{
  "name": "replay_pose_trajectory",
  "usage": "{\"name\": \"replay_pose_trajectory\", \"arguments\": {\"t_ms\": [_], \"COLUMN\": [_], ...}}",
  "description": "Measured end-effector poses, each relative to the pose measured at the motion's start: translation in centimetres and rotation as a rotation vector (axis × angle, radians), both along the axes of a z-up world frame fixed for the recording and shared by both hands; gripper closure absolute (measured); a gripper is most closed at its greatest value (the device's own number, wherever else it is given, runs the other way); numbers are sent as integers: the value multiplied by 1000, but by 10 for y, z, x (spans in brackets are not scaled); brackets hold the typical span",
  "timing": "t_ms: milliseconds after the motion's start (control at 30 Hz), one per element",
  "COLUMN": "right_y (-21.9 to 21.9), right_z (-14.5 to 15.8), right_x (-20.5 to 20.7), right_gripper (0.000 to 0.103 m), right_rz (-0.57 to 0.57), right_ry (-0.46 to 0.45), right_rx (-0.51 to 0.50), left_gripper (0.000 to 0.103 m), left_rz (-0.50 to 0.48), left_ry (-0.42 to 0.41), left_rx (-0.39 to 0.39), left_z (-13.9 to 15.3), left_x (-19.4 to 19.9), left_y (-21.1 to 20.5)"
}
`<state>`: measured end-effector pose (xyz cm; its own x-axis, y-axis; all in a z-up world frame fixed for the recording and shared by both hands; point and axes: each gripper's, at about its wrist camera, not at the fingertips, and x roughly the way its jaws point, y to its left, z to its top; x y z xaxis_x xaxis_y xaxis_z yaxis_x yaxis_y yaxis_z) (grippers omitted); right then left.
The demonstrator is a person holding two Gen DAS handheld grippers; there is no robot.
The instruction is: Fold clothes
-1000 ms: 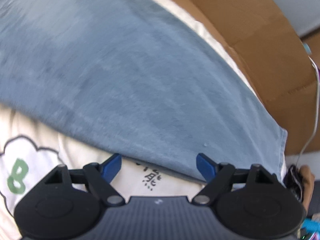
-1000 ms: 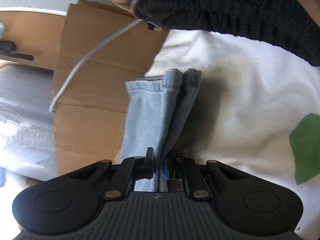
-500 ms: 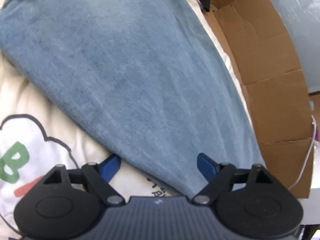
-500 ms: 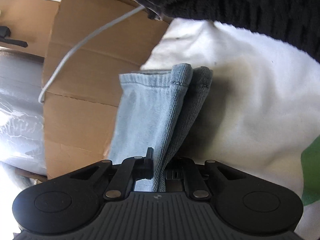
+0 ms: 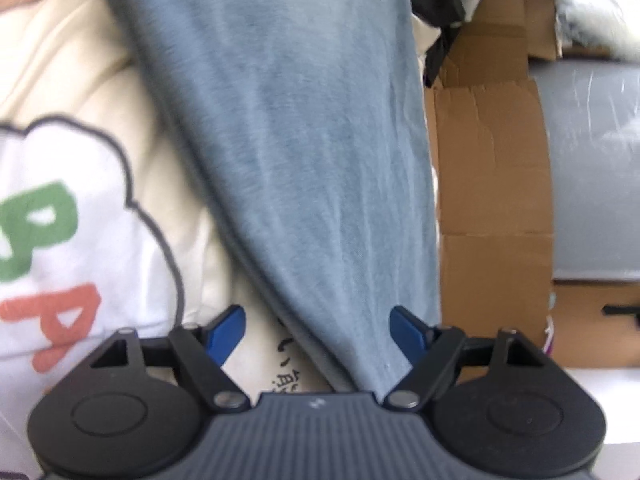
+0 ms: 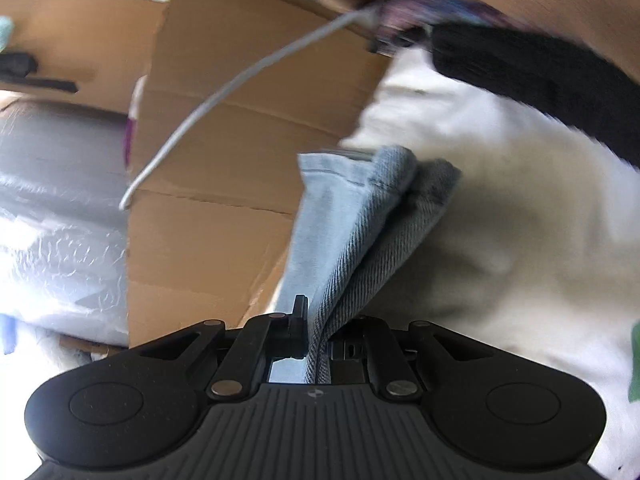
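A blue denim garment (image 5: pixel 288 140) lies stretched over a white printed cloth (image 5: pixel 60 200) and narrows toward my left gripper (image 5: pixel 318 328). That gripper's blue pads (image 5: pixel 228 328) stand wide apart on either side of the garment's lower edge, and the jaws are closing without pressing on it. In the right wrist view my right gripper (image 6: pixel 318 320) is shut on the bunched hem of the blue garment (image 6: pixel 360 220), which hangs folded above the white cloth (image 6: pixel 520 220).
Brown cardboard (image 5: pixel 492 160) borders the cloth, with a grey plastic-wrapped bulk (image 5: pixel 596 160) beyond it. In the right wrist view, a grey cable (image 6: pixel 224 96) arcs across the cardboard (image 6: pixel 240 128). A person's black sleeve (image 6: pixel 540 72) crosses the top.
My left gripper rolled and slid along the garment, which now runs almost upright in its view. My right gripper rose a little with the hem still pinched.
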<state>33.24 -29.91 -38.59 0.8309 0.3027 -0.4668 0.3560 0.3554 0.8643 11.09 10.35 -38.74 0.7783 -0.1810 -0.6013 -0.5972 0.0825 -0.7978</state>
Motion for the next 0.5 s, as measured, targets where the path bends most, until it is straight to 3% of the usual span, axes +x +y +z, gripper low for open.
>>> {"name": "replay_pose_trajectory", "arguments": {"t_ms": [233, 300, 433, 500], "right_y": [-1, -3, -6, -7], "right_z": [4, 2, -10, -18], "right_x": [2, 0, -8, -13], "right_gripper": [96, 96, 96, 96], "right_rz": [-15, -18, -30, -43], "right_ry": [8, 13, 22, 20], "right_rx": [32, 27, 22, 26], "left_gripper": [24, 32, 72, 75], "left_rz": [90, 100, 146, 163], "left_ry": [-28, -26, 7, 24], "left_rx": [-39, -38, -67, -80], "left_z": [-3, -4, -9, -8], "left_x": [0, 3, -1, -6], "left_y": [-4, -5, -2, 3]}}
